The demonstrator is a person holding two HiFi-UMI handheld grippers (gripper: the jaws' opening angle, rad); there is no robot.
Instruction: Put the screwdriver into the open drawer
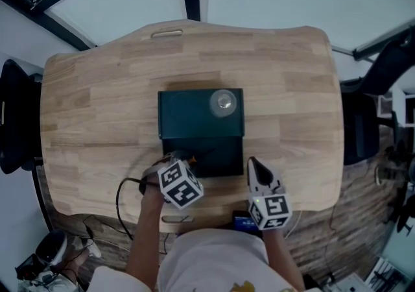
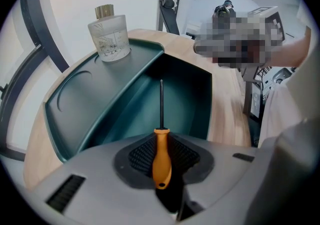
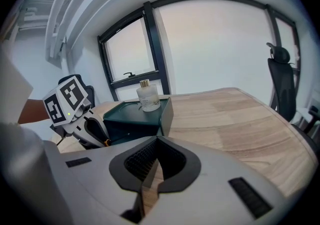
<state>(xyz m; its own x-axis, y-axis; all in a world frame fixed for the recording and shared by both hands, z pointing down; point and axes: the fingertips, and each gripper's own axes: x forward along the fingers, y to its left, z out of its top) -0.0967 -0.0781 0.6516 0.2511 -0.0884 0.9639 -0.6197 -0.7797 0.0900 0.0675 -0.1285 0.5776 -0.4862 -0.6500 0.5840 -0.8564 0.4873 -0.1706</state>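
Observation:
A screwdriver (image 2: 161,156) with an orange handle and a thin black shaft is clamped in my left gripper (image 2: 161,141). Its shaft points out over the open drawer (image 2: 172,101) of a dark green box (image 1: 194,115). From the head view, the left gripper (image 1: 179,162) hangs at the drawer's (image 1: 220,158) front left corner. My right gripper (image 1: 255,165) is shut and holds nothing, just right of the drawer's front. In the right gripper view the pads (image 3: 142,164) meet, and the left gripper (image 3: 95,134) shows beside the box.
A glass bottle (image 1: 224,104) with a metal cap stands on top of the box, also in the left gripper view as the bottle (image 2: 110,36). The box sits mid-table on a wooden table (image 1: 97,122). A black cable (image 1: 123,193) loops near the front edge. A chair (image 3: 280,84) stands beyond the table.

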